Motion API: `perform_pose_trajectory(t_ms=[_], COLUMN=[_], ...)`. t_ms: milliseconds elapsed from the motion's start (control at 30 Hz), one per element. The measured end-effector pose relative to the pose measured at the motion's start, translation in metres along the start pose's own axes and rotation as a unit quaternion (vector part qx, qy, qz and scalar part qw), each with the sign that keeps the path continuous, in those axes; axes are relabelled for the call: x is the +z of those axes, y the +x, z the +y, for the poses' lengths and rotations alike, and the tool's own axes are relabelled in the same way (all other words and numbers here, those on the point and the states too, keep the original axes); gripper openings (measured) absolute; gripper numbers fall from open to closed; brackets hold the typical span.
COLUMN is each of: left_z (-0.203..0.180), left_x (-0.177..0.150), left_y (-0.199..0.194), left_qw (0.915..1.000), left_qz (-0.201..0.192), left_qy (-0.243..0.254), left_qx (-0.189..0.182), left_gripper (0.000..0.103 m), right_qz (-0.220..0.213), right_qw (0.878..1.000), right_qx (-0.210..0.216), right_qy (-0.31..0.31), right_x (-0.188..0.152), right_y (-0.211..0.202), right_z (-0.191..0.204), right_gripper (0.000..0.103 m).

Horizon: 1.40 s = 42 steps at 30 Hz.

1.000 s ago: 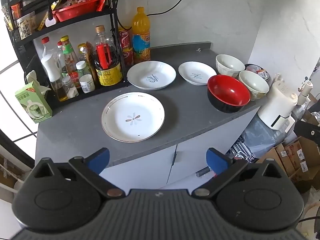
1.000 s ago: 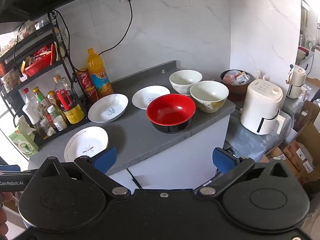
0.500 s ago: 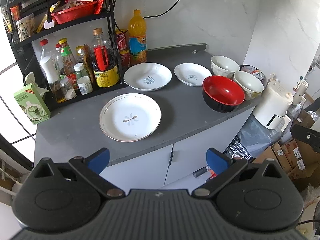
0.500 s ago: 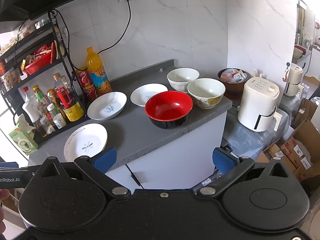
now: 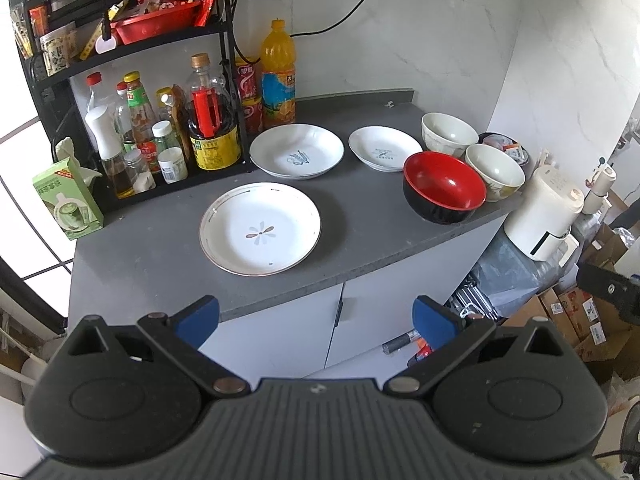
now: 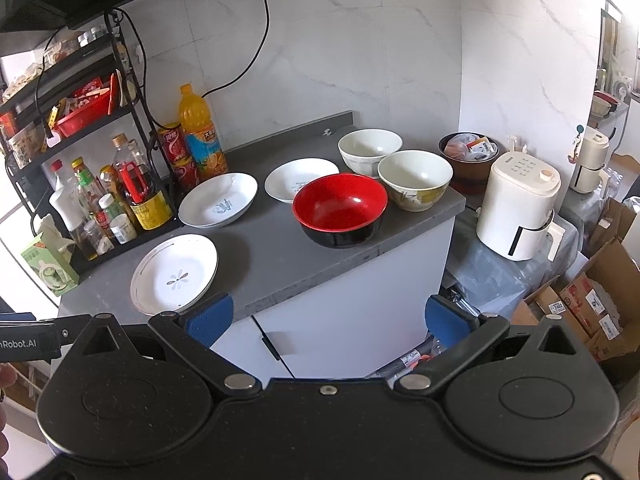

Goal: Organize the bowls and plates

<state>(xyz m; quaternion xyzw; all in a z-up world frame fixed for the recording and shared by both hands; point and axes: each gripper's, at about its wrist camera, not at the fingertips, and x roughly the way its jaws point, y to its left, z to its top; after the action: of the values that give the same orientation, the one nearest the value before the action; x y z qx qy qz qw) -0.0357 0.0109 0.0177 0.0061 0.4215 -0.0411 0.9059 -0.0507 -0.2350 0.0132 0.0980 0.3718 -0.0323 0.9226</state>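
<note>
On the grey counter [image 5: 360, 216] lie three white plates: a large flower plate [image 5: 260, 229] [image 6: 175, 274] in front, a deep plate [image 5: 297, 151] [image 6: 218, 199] behind it, and a small plate [image 5: 385, 149] [image 6: 298, 179] to its right. A red-and-black bowl [image 5: 444, 186] [image 6: 340, 208] stands near the counter's right edge, with two cream bowls [image 5: 449, 134] [image 5: 495, 171] [image 6: 369, 151] [image 6: 415, 178] beyond it. My left gripper [image 5: 316, 316] is open and empty, in front of the counter below the flower plate. My right gripper [image 6: 328, 318] is open and empty, in front of the counter edge.
A black rack [image 5: 132, 80] of bottles and jars stands at the counter's left, with an orange soda bottle [image 5: 278, 76] and red cans [image 5: 250, 98] beside it. A green carton [image 5: 68, 200] sits far left. A white appliance [image 6: 518, 204] and cardboard boxes [image 6: 580, 304] are right of the cabinet.
Both grippers have drifted slightly; the counter scene has shifted a little left in both views. Nothing was grasped or moved on the counter.
</note>
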Motion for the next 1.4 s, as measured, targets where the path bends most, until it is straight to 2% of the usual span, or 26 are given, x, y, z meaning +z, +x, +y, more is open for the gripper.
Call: perform_pose_trajectory(t_ms=[600, 867, 1400], left_z=[-0.001, 0.003, -0.003], left_x=[-0.005, -0.01, -0.005], left_y=[-0.011, -0.018, -0.025], left_qw=[0.9999, 0.9997, 0.9996], left_qz=[-0.005, -0.001, 0.001], left_qy=[-0.007, -0.012, 0.008], left_qx=[0.005, 0.021, 0.026], left_gripper=[0.102, 0.102, 0.102], right_qz=[-0.003, -0.004, 0.001], right_qw=[1.0, 1.0, 1.0], right_qx=[0.0, 0.008, 0.005], right_qy=[-0.008, -0.005, 0.01], right_x=[-0.003, -0.003, -0.002], right_y=[-0.01, -0.012, -0.009], right_z=[0.002, 0.005, -0.003], right_gripper=[0.103, 0.103, 0.103])
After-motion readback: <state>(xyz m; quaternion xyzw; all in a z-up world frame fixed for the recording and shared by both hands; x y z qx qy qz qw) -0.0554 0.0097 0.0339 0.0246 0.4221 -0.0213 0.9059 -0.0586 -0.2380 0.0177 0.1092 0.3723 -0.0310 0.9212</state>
